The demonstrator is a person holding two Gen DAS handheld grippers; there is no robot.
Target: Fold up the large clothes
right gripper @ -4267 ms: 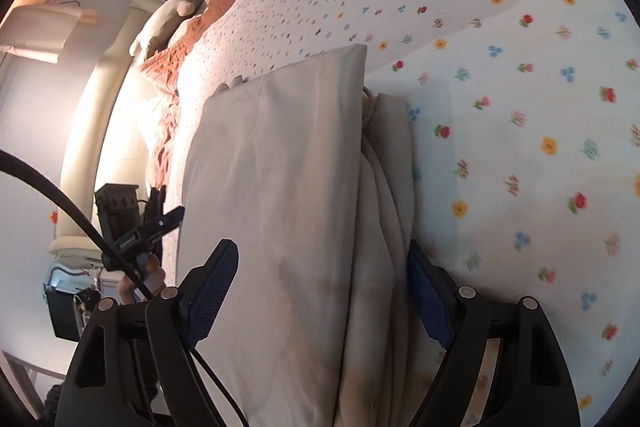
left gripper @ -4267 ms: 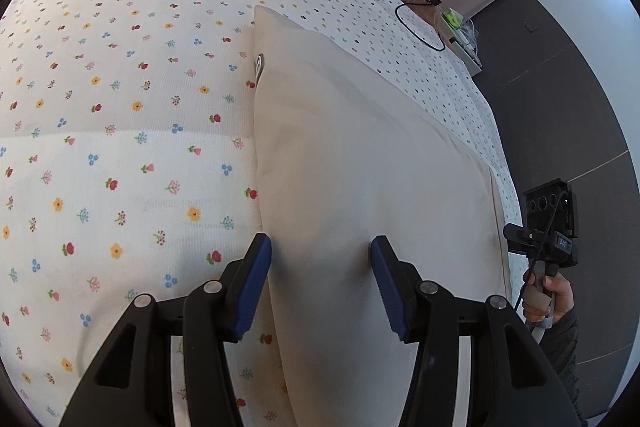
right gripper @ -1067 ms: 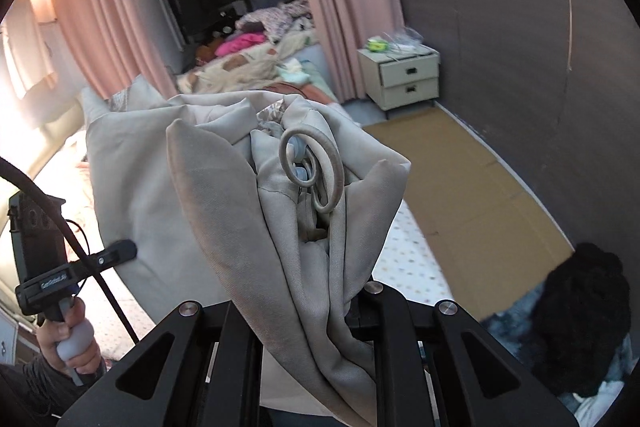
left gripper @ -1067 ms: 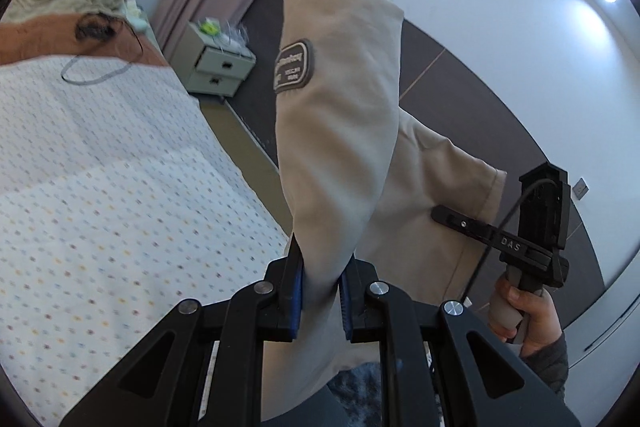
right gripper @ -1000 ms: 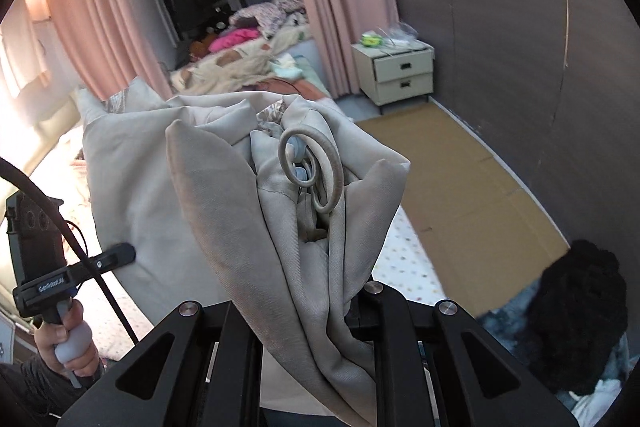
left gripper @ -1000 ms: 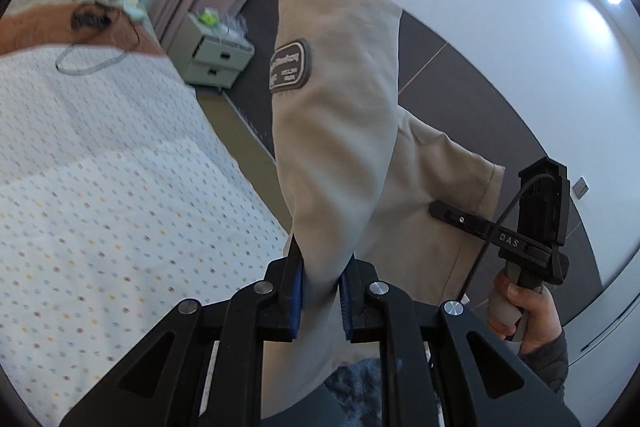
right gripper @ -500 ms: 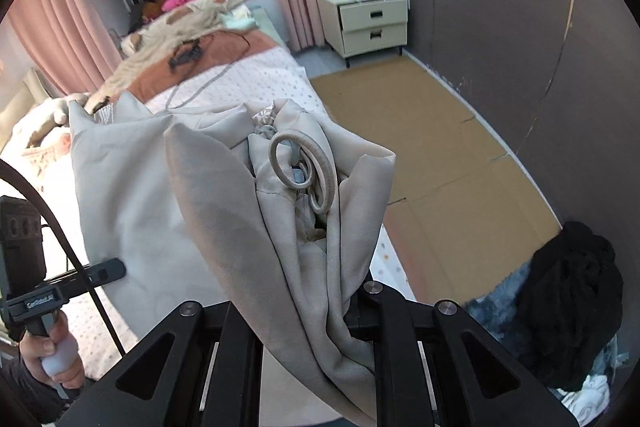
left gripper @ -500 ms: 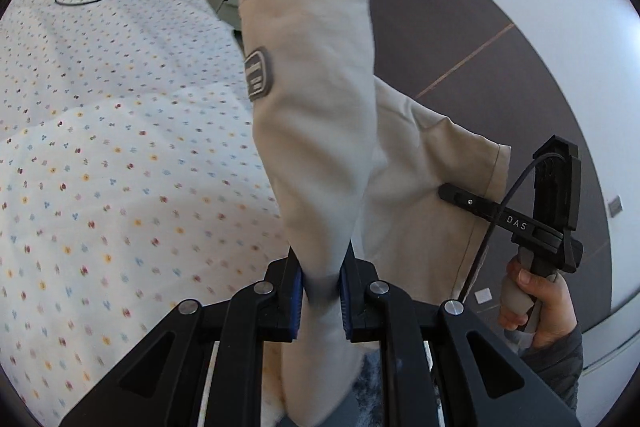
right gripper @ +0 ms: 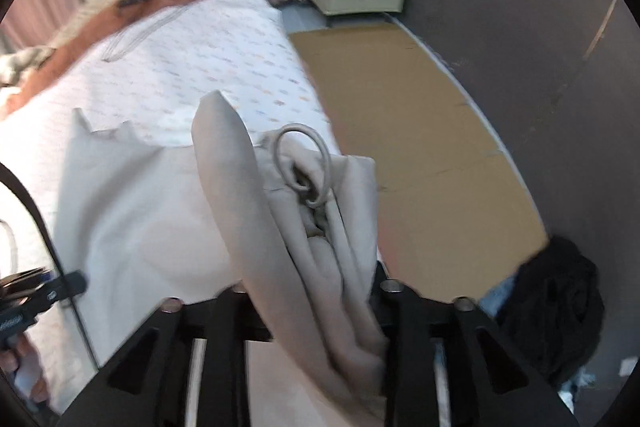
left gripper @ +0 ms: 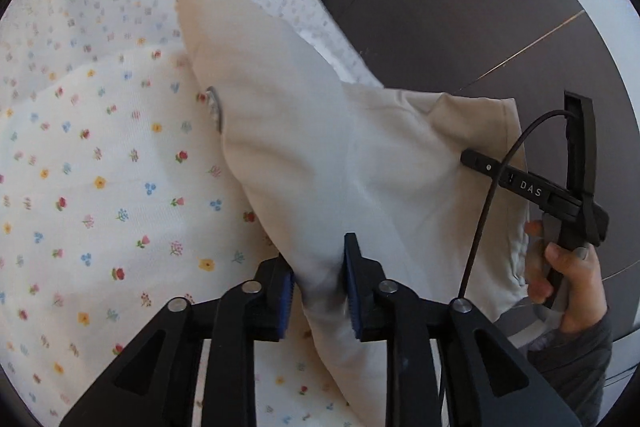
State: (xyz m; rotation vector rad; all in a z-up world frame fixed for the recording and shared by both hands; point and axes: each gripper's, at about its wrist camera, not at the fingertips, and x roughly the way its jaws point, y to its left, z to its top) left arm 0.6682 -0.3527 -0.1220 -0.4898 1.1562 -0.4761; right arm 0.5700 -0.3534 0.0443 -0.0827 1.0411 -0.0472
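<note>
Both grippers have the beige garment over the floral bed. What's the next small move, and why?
Probably lower both together and lay it flat. The left gripper and right gripper are each clamped on the beige garment, which hangs bunched above the floral bedsheet, its drawstring loop dangling, so no fold is possible yet.

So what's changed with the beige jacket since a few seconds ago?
Four seconds back the beige jacket lay folded on the floral bedspread with both tools open around it. Both then shut on it and lifted it toward the wall; now it is swinging back down over the bed. The left tool has loosened slightly, fabric still between its pads. The right tool stays clamped on the bunched end.
</note>
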